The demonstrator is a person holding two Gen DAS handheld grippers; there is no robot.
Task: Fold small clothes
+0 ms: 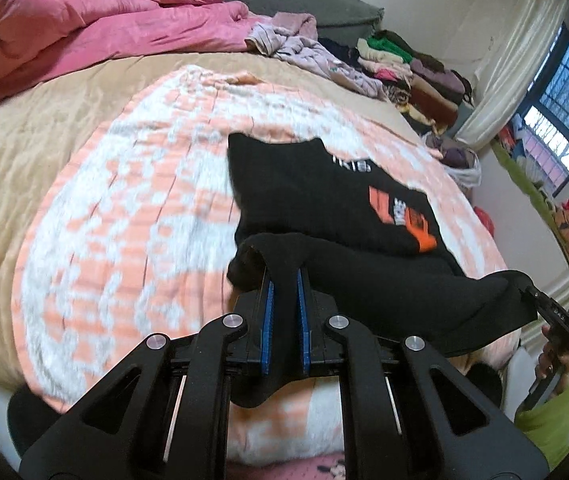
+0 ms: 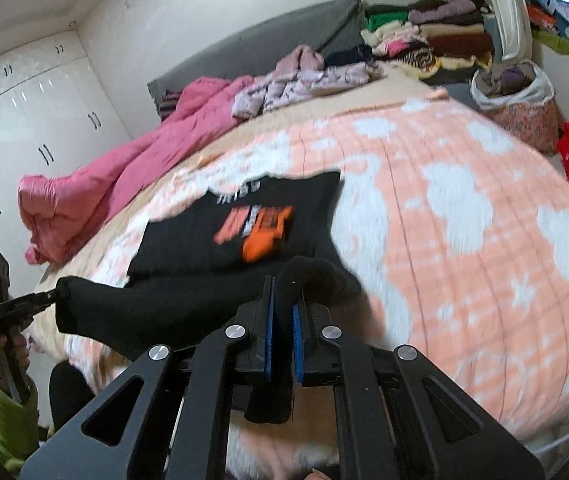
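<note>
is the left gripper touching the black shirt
Touching: the left wrist view shows the left gripper clamped on a fold of the black shirt.

Your black printed T-shirt [image 1: 324, 204] lies on the peach-and-white patterned blanket [image 1: 124, 208], which is spread over the bed [image 1: 24, 152]. Its near edge is lifted off the blanket, clamped at one corner in your left tool [image 1: 284, 280] and at the other in your right tool [image 2: 283, 288] (seen to the right in the left wrist view). Behind the shirt, a crumpled pink quilt [image 1: 64, 28] lies at the bed's far left, a stack of folded clothes [image 1: 416, 76] at its far right.
</note>
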